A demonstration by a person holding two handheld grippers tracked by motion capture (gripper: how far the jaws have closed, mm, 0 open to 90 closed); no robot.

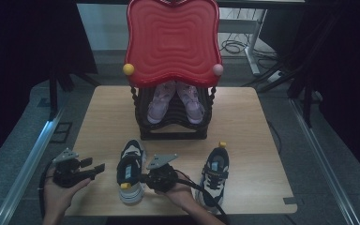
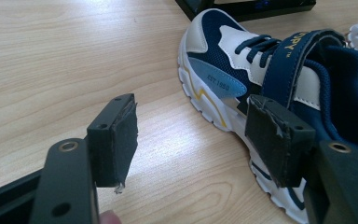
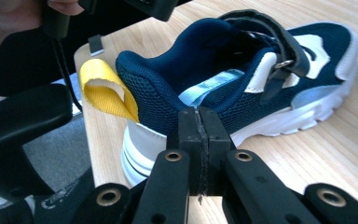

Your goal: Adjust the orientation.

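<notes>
Navy-and-white sneaker (image 1: 131, 169) lies on wooden table (image 1: 243, 122) near front edge, toe pointing away from person, yellow heel loop (image 3: 103, 91) at back. Right gripper (image 1: 146, 177) sits at sneaker's right side near heel; jaws pressed fully together, pads meeting, nothing visibly between them. Left gripper (image 1: 98, 169) rests just left of sneaker, jaws spread wide, holding nothing. Second matching sneaker (image 1: 214, 177) lies further right. Pink sneakers (image 1: 176, 101) sit inside black rack (image 1: 173, 123) under red top (image 1: 172, 40).
</notes>
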